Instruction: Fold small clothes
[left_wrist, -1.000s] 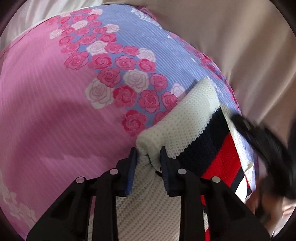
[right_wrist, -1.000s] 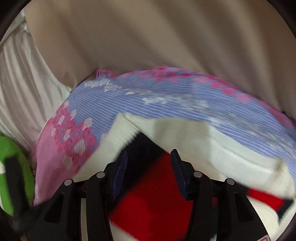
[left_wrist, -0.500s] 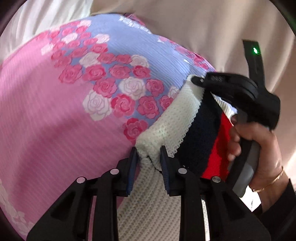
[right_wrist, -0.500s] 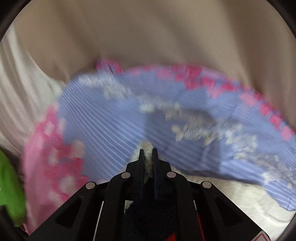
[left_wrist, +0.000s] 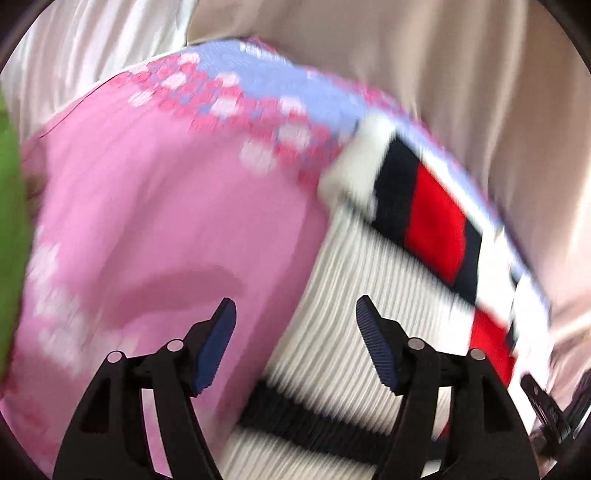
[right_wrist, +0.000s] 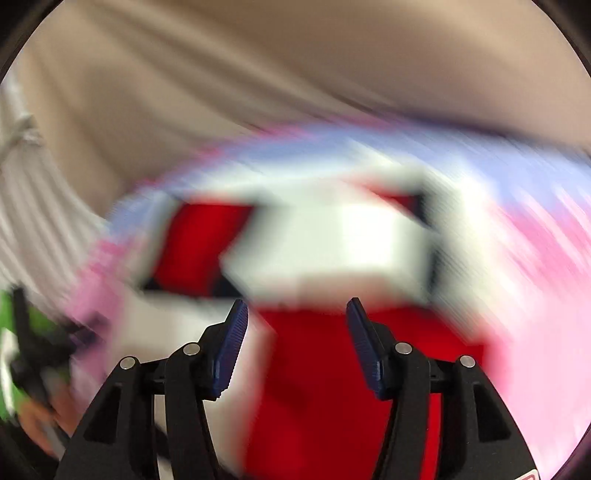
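Note:
A small white knit sweater (left_wrist: 354, 280) with navy and red stripes lies on a pink and lilac floral sheet (left_wrist: 147, 206). A folded part lies over its far end. My left gripper (left_wrist: 295, 325) is open and empty, above the sweater's left edge. In the right wrist view, which is badly blurred, the sweater (right_wrist: 332, 251) shows white over red. My right gripper (right_wrist: 295, 325) is open and empty above its red band.
Beige fabric (left_wrist: 443, 55) lies beyond the sheet, with white pleated fabric (left_wrist: 85, 48) at the far left. Something green (left_wrist: 9, 221) is at the left edge. The other gripper and a hand (right_wrist: 33, 387) show at the lower left of the right wrist view.
Both grippers have let go of the sweater and opened. Both have pulled back from it, and the folded part now lies flat on the sweater.

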